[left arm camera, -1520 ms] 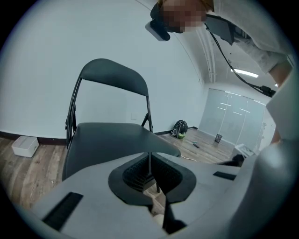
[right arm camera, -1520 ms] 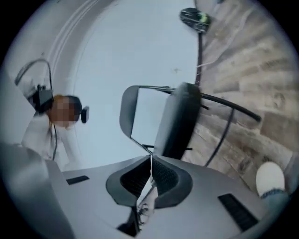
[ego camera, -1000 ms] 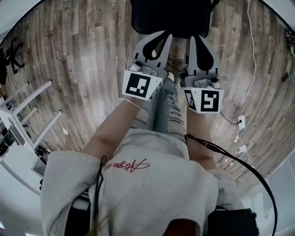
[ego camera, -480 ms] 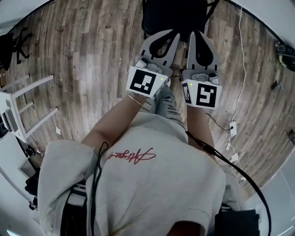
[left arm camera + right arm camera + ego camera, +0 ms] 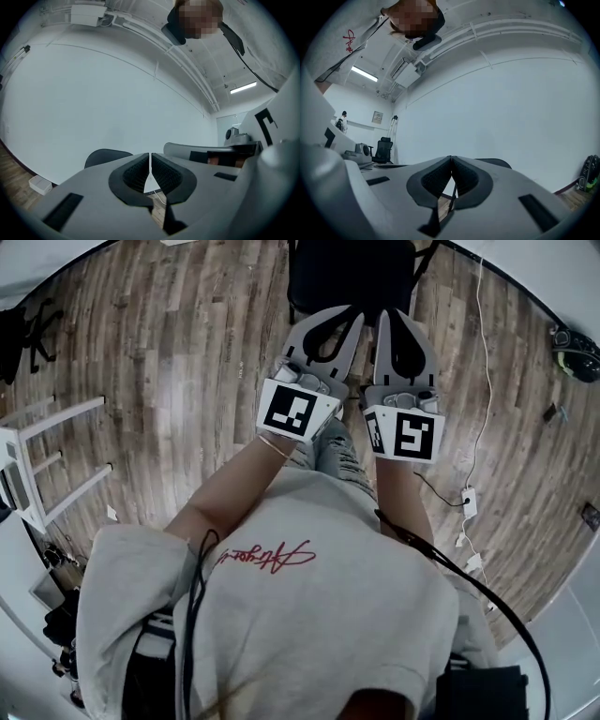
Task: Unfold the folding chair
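The black folding chair (image 5: 352, 273) is seen at the upper centre of the head view, standing on the wooden floor (image 5: 187, 362). Both grippers are held side by side just below it, pointed toward it. Whether the tips touch it cannot be told.

The jaws of the left gripper (image 5: 349, 315) are drawn together to a thin slit, and nothing is held between them (image 5: 150, 161). The chair's dark rounded top (image 5: 104, 157) is seen beyond them at lower left.

The jaws of the right gripper (image 5: 386, 317) are closed tip to tip on nothing (image 5: 451, 164), with the chair (image 5: 499, 162) behind. A white cable (image 5: 483, 381) is trailed across the floor at the right.
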Demonstrator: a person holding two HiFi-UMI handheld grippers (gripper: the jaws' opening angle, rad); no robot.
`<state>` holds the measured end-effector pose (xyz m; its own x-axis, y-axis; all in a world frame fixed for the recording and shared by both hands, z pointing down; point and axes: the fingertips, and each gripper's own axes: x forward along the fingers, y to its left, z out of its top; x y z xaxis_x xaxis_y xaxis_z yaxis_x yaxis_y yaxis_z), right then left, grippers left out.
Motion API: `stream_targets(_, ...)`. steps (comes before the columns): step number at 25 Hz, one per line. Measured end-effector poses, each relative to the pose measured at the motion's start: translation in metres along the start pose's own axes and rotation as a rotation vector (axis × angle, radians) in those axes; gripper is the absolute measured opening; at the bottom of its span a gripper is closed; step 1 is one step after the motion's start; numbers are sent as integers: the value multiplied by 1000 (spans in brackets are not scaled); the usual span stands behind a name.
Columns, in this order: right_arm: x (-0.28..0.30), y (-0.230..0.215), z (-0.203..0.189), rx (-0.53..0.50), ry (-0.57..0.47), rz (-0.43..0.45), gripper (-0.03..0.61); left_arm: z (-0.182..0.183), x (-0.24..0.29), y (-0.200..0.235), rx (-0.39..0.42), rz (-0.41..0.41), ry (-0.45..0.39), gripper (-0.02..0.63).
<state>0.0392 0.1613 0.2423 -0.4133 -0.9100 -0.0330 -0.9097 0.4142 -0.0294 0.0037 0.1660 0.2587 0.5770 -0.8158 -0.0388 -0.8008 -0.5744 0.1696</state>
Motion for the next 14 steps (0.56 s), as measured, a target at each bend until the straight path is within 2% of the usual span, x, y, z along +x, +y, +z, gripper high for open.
stream_targets(14, 2, 1, -1, 8, 12, 12, 15, 8, 0, 8, 33, 7, -10, 28)
